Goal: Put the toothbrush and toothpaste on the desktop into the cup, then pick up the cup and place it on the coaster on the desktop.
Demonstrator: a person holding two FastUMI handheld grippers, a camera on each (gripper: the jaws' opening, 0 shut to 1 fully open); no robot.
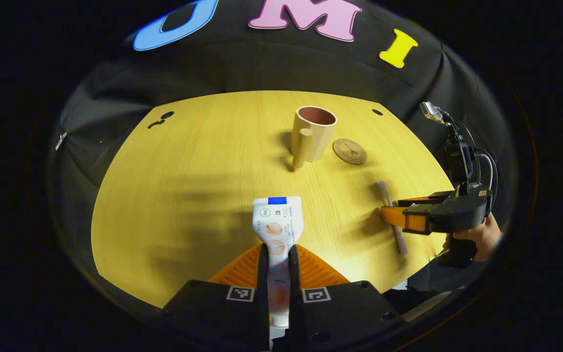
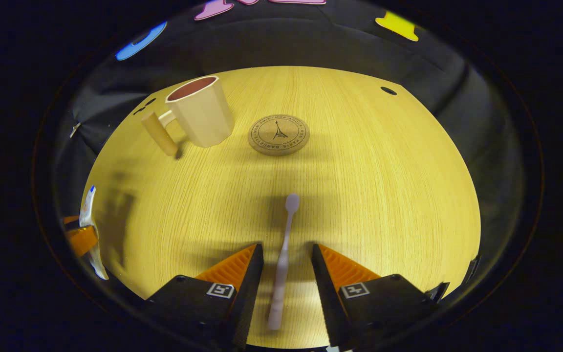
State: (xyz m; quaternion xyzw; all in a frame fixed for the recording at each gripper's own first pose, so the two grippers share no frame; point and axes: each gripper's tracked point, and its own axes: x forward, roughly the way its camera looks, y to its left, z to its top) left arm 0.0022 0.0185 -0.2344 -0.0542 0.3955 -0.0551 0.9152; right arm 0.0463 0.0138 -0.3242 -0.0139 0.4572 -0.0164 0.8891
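Observation:
My left gripper point(image 1: 278, 250) is shut on the white toothpaste tube point(image 1: 278, 220), whose flat end points toward the cup. The beige cup point(image 1: 313, 132) with a handle stands upright at the far middle of the table, and the round cork coaster point(image 1: 349, 151) lies just right of it. In the right gripper view, the pale toothbrush point(image 2: 284, 254) lies flat on the wood between the fingers of my right gripper point(image 2: 287, 248), which is open around its handle. Its head points toward the coaster point(image 2: 278, 134), with the cup point(image 2: 203, 115) to the left of that.
The yellow wooden table point(image 1: 188, 171) has small dark holes near its far corners. A hand point(image 1: 479, 237) holds the right gripper point(image 1: 393, 211) at the table's right edge. The toothpaste point(image 2: 88, 215) shows blurred at the far left of the right gripper view.

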